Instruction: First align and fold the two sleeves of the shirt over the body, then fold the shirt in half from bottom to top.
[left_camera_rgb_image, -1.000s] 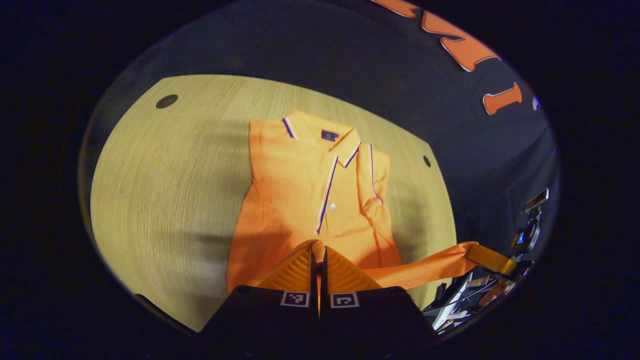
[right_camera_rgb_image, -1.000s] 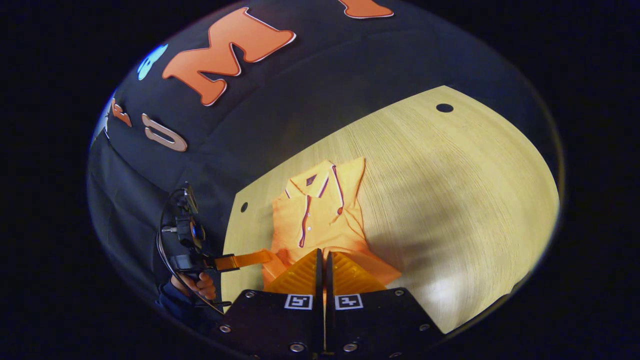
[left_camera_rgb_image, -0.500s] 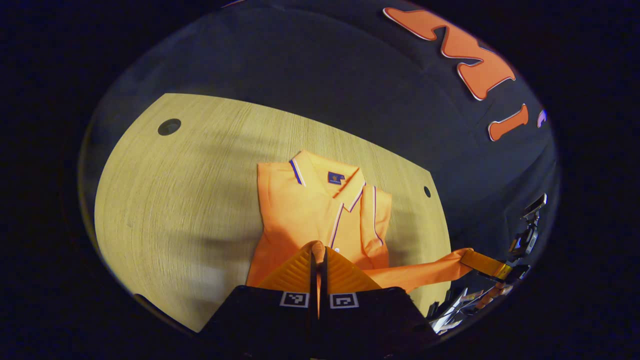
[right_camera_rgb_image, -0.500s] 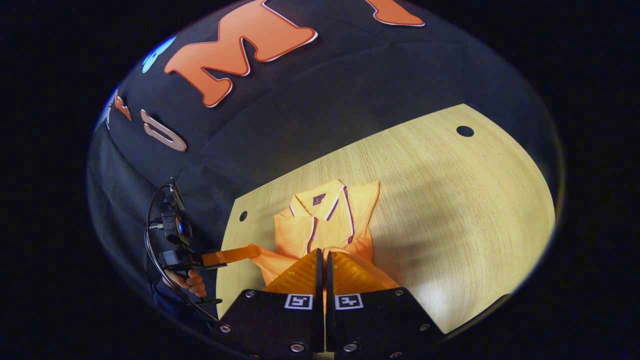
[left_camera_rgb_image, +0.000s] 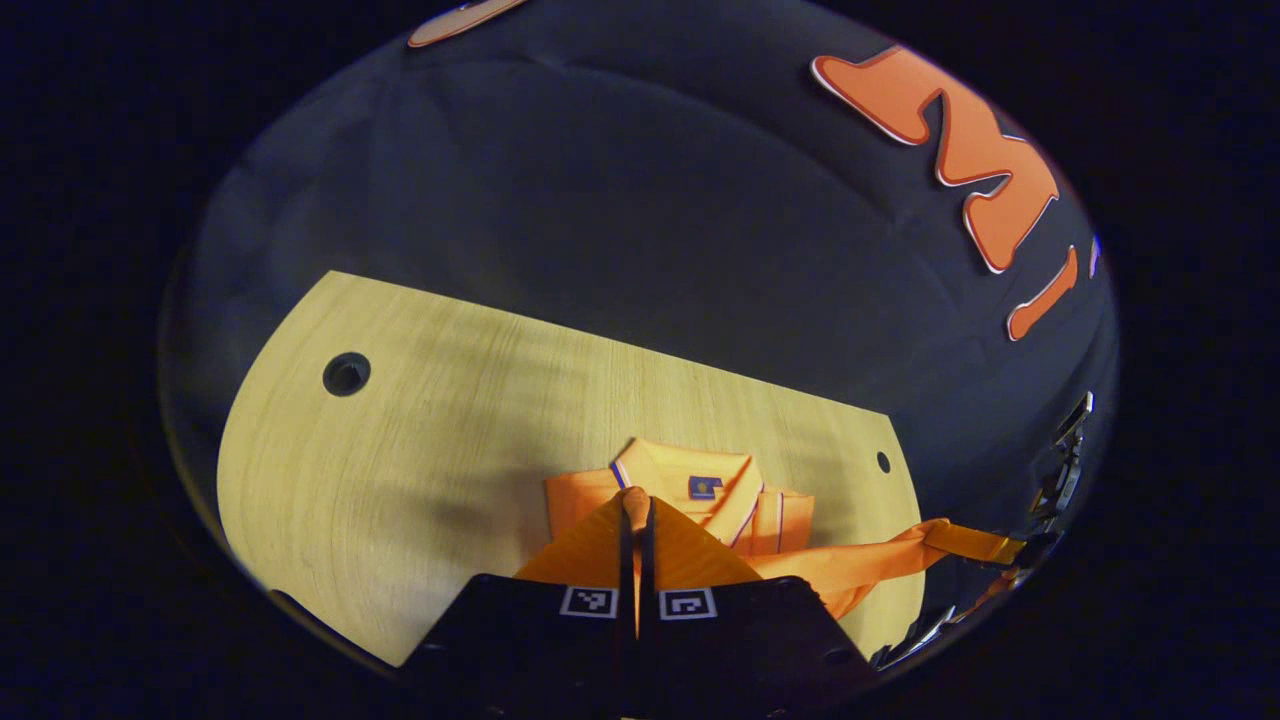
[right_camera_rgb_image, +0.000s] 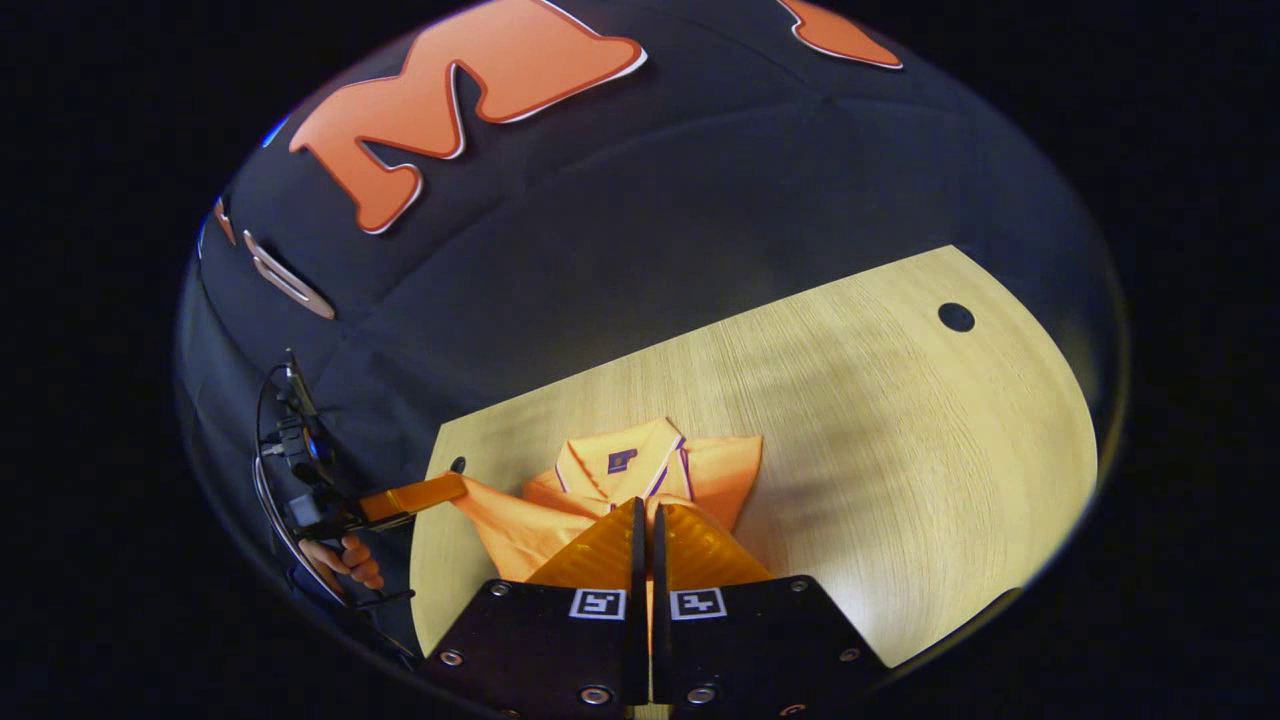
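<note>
Left gripper view: left gripper (left_camera_rgb_image: 636, 500) clenched on hem of orange shirt (left_camera_rgb_image: 700, 500), lifted above wooden table (left_camera_rgb_image: 400, 470). Collar and shoulders lying flat on table beyond fingertips. Right gripper (left_camera_rgb_image: 975, 545) at far right, pinching other hem corner, fabric stretched between. Right gripper view: right gripper (right_camera_rgb_image: 645, 510) clamped on hem; collar just ahead; left gripper (right_camera_rgb_image: 420, 493) at left, hand (right_camera_rgb_image: 345, 560) holding it.

Bare pale wooden tabletop (left_camera_rgb_image: 420, 440) spreads wide toward the left of the left gripper view, broken by a round dark hole (left_camera_rgb_image: 346, 373) at upper left. In the right gripper view, open board runs to the right (another hole (right_camera_rgb_image: 956, 317) sits near the edge). The folded orange polo shirt (right_camera_rgb_image: 640, 475) occupies the lower middle, apparently flat.
</note>
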